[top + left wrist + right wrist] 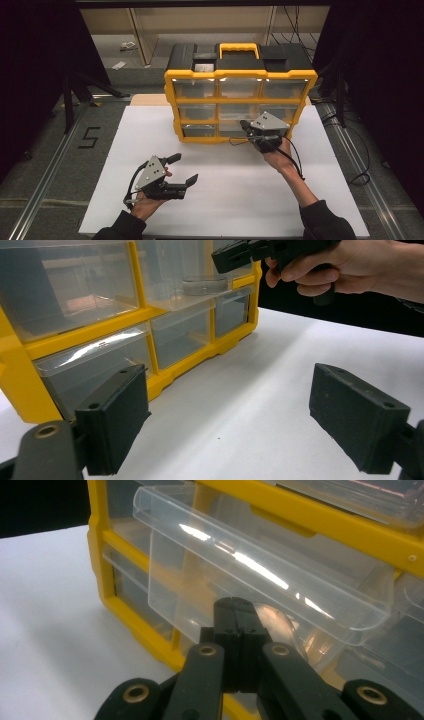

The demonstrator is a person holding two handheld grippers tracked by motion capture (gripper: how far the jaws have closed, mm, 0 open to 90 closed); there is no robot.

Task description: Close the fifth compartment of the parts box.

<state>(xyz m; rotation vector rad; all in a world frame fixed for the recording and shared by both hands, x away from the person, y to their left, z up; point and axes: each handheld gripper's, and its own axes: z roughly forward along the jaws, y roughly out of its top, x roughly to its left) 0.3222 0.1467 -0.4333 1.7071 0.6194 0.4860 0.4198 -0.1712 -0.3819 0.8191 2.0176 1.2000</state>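
A yellow-framed organiser (171,107) with clear drawers and a black lid stands at the back of the white board (225,190). Its middle drawer (250,565) in the middle row is pulled partly out, and a flat grey ring (205,286) lies in it. My right gripper (243,123) is shut, its tips (235,605) against the lower front of that drawer, beside a thin clear pull tab. Whether the tab is pinched I cannot tell. My left gripper (186,168) rests low over the board at the front left, open wide (235,415), with nothing between its pads.
The organiser's other drawers (95,365) sit closed in the frame. A yellow carry handle (239,49) tops the lid. Metal rails (47,175) run along both sides of the board, and cables (350,150) trail at the right. Shelving stands behind.
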